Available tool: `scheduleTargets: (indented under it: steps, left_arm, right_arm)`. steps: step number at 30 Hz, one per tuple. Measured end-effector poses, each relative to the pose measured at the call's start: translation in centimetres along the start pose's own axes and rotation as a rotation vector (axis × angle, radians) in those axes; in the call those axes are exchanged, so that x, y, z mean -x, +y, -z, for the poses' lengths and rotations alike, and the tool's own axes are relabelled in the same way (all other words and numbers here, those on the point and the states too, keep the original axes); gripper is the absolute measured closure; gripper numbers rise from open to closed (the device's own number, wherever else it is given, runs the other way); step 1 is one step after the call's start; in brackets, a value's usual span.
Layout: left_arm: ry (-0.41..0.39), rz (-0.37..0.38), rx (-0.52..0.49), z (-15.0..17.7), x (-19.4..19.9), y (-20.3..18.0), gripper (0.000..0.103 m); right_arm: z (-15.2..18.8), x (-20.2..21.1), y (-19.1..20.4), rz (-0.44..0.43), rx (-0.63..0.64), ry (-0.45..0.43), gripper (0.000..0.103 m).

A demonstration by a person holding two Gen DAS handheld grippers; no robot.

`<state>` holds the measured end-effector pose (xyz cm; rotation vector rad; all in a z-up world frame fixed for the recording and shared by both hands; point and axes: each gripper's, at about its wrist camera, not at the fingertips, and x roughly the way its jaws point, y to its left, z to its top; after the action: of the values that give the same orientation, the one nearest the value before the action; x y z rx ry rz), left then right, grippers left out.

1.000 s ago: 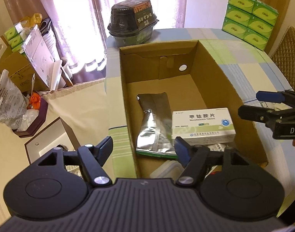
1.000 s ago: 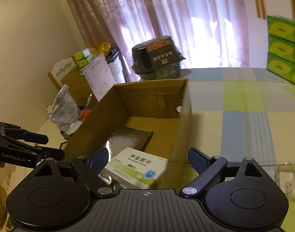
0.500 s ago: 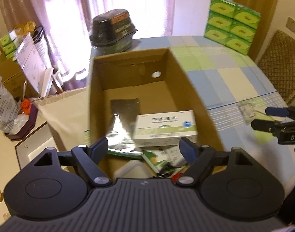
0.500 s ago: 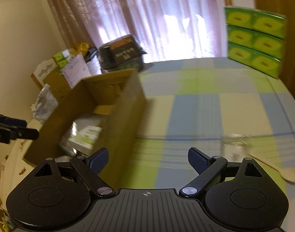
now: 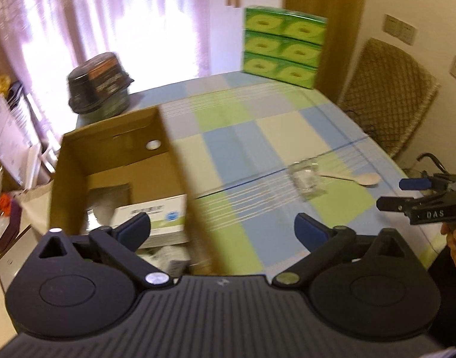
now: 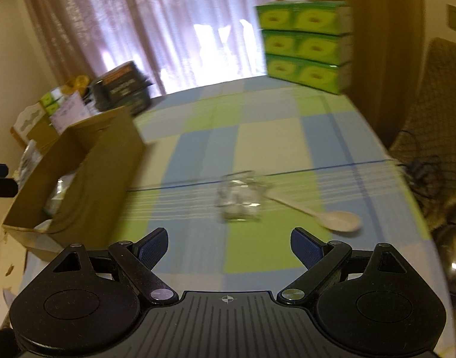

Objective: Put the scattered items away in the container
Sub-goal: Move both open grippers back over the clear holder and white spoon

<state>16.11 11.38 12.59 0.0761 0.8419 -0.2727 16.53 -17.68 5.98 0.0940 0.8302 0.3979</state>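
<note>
Grippers first, since they're closest to the lens: right gripper (image 6: pixel 229 246) has its fingers spread wide with nothing between them, and it's pointed straight down the table at what's left out. Left gripper (image 5: pixel 222 228) is equally wide and empty, hanging over the near corner of the cardboard box (image 5: pixel 186 179).

Just beyond the right gripper, on the checked tablecloth (image 6: pixel 269 137), sits a small clear plastic packet (image 6: pixel 239 201). A wooden spoon (image 6: pixel 341 220) lies right beside it, handle end touching or tucked under the packet; too blurry to call. Both are well apart from the box (image 6: pixel 108 161) off to the left.

My read: this is the reach for the next loose item, with the packet as the likely target. The next move needs the right gripper lowered onto it and closed on a thin, slippery edge, which could easily slide.

Inside the box I can make out a white medicine carton (image 5: pixel 156 223) and something silvery behind it, but the box wall and the left gripper hide the rest. Further back there's a stack of green tissue boxes (image 6: pixel 305 47) and a dark lidded bowl (image 5: pixel 99 82) by the curtain, all motion-smeared. What's in the packet, no idea.
</note>
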Motion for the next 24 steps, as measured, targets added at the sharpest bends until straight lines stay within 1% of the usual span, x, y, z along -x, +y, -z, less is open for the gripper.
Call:
scheduleTargets:
  steps: [5,9,11,18,24]
  left_arm:
    - [-0.005,0.039,-0.063,-0.6,-0.8,-4.4,0.001]
    - [0.007,0.061,-0.118,-0.7,-2.0,-7.4,0.001]
    - [0.018,0.066,-0.131,-0.6,-2.8,-8.4,0.001]
    - [0.064,0.097,-0.086,-0.2,-6.4,-10.6,0.001]
    - [0.088,0.098,-0.019,0.0,-9.9,-11.7,0.001]
  right_arm:
    - [-0.1,2.0,-2.7,0.038,-0.003,-0.013,0.009]
    - [-0.2,2.7,-3.9,0.07,0.045,0.006,0.009]
    - [-0.3,2.6,-4.4,0.078,0.07,0.019,0.009]
    - [-0.6,1.1,-6.2,0.112,0.165,0.06,0.009]
    - [-0.9,-1.5,-8.0,0.11,0.256,0.129,0.009]
